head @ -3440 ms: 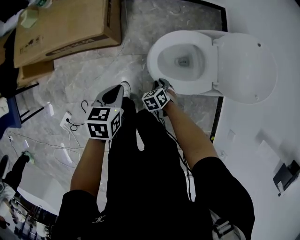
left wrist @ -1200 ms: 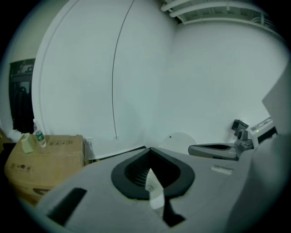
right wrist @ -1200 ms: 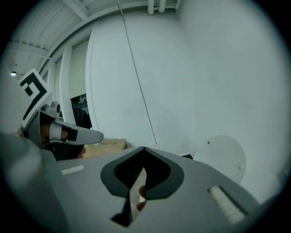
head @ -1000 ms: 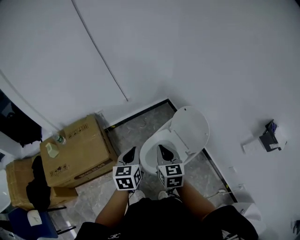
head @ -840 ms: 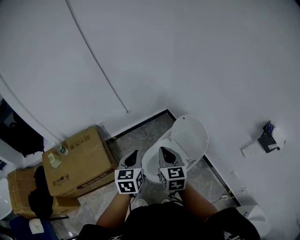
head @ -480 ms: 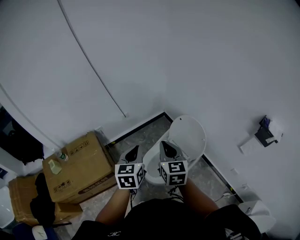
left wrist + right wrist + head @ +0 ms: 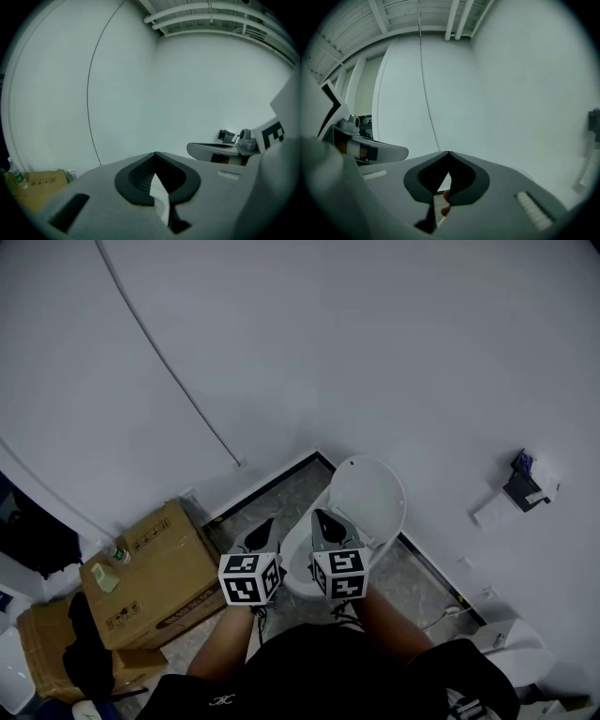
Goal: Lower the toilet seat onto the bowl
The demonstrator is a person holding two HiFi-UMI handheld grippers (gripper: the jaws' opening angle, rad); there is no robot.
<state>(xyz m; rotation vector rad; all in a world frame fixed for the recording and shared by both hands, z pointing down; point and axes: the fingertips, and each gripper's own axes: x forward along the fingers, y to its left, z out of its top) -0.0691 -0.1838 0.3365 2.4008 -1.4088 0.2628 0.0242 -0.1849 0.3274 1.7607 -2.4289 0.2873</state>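
Observation:
The white toilet stands in the corner in the head view. Its raised oval lid (image 7: 367,498) leans against the wall, and I cannot tell the seat apart from it. The bowl rim (image 7: 292,563) shows between the two grippers. My left gripper (image 7: 264,527) hangs in the air left of the bowl with its jaws shut and empty (image 7: 154,153). My right gripper (image 7: 322,518) hangs over the bowl's front, short of the lid, also shut and empty (image 7: 448,153). Each gripper view faces bare white wall, with the other gripper showing at its edge.
Cardboard boxes (image 7: 150,568) sit on the marble floor to the left, a small bottle (image 7: 116,554) on top. A paper holder (image 7: 520,476) is fixed to the right wall. A white fixture (image 7: 506,645) and cables (image 7: 448,613) lie at lower right.
The head view has swung up from the floor to the walls. Both grippers have risen a little side by side in front of the toilet, and their jaws stay shut.

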